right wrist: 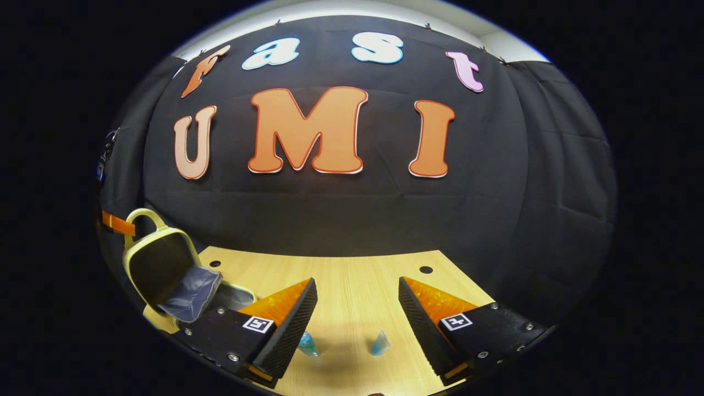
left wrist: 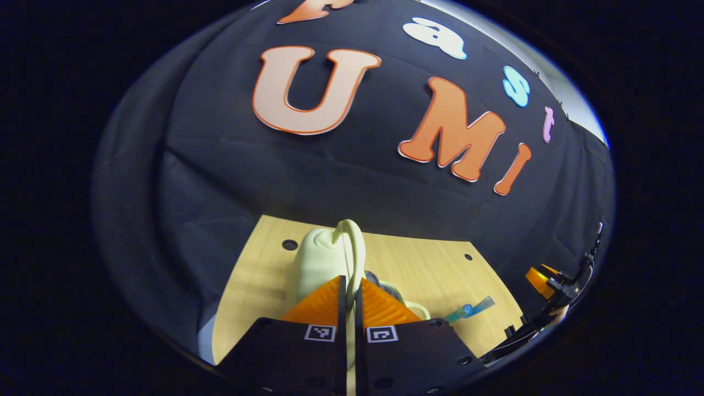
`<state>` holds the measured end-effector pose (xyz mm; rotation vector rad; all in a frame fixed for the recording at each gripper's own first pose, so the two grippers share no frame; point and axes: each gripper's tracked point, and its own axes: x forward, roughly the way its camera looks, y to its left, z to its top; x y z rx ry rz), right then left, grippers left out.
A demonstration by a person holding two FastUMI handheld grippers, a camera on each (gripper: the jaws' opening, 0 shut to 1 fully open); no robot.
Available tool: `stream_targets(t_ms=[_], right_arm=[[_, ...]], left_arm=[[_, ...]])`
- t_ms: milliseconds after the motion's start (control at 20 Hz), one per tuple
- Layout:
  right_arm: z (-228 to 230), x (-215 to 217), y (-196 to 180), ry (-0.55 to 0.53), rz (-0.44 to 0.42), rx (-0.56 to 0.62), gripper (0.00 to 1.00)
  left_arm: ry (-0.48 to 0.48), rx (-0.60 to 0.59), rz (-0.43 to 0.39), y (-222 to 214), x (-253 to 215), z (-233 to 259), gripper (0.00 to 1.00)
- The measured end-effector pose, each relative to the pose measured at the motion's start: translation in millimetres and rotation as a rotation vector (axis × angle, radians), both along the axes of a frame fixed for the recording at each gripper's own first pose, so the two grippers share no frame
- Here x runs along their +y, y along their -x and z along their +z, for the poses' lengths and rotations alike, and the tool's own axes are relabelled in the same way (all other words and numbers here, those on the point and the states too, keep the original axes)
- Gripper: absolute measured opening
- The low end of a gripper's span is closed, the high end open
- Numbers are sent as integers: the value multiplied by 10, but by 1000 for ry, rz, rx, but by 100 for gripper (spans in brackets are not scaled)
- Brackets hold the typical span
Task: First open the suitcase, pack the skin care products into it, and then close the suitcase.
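Case held open, tubes waiting below the right tongs

The left tongs (left wrist: pixel 347 286) are clamped on the suitcase (right wrist: pixel 165 269) lid's rim – a thin, stiff shell, likely light. The right tongs (right wrist: pixel 356 300) stand wide apart, with two small blue tubes (right wrist: pixel 379 344) on the tabletop (right wrist: pixel 357 275) between and just beneath the fingers (slick, best pinched mid-body). Farther left, the lid stands upright with a grey pocket; I cannot tell the contents.

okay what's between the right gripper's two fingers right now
In the right gripper view, the open right gripper has bare wooden table between its fingers, and lower down two blue-green tips of a skin care tube.
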<state>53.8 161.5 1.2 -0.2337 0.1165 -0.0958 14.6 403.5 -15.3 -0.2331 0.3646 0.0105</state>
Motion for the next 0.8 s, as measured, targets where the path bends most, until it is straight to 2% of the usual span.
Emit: stream_targets(t_ms=[200, 500, 800], right_arm=[[72, 249, -4, -11, 3, -21, 95], [18, 426, 35, 18, 1, -24, 95], [-81, 468, 62, 32, -12, -12, 95]], left_arm=[[24, -1, 72, 150, 770, -207, 4], [137, 18, 212, 320, 1743, -849, 6], [311, 86, 305, 472, 2331, -1739, 5]])
